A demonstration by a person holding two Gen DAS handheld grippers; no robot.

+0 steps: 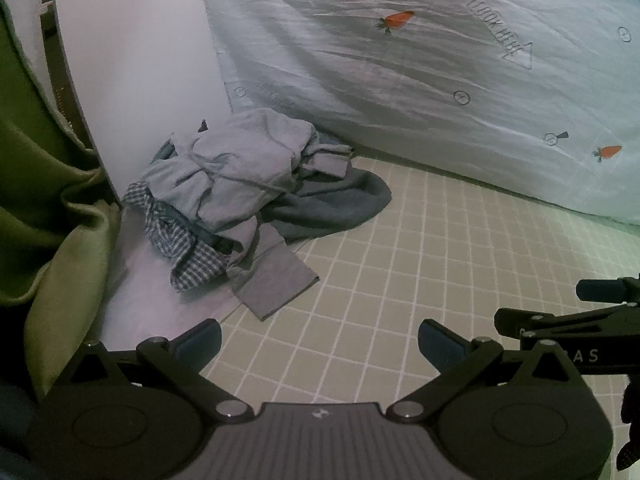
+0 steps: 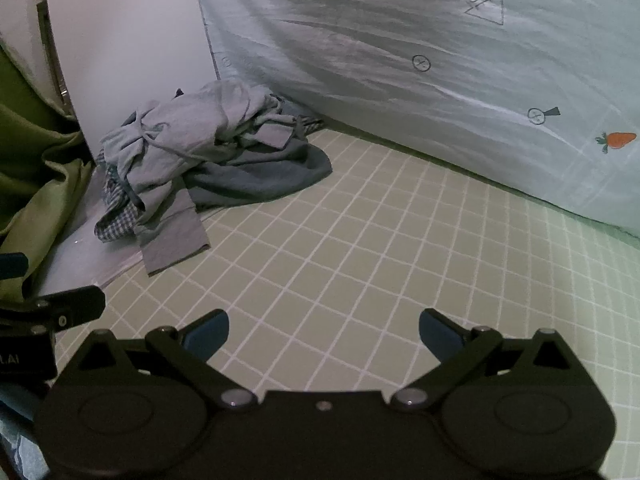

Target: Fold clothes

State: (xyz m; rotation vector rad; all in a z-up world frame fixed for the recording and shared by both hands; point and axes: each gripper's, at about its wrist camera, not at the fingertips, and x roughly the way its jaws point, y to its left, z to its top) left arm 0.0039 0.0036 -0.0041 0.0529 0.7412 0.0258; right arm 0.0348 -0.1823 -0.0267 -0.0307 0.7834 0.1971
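A heap of clothes [image 1: 232,192] lies crumpled against a white board, far left on the grid-patterned mat [image 1: 400,264]: a light grey garment on top, a checked shirt [image 1: 180,240] below, a darker grey-blue piece [image 1: 332,204] at the right. The same pile of clothes [image 2: 192,160] sits at the upper left in the right wrist view. My left gripper [image 1: 320,346] hovers low over the mat, open, nothing between its fingers, well short of the pile. My right gripper [image 2: 324,334] is open too and empty over the mat [image 2: 400,260]. Each gripper's edge shows in the other's view.
A pale blue sheet with carrot prints [image 1: 440,60] slopes along the back and right. A white board [image 1: 140,60] stands behind the pile. Green cloth [image 1: 52,208] hangs at the left edge. Bare mat spreads between the grippers and the sheet.
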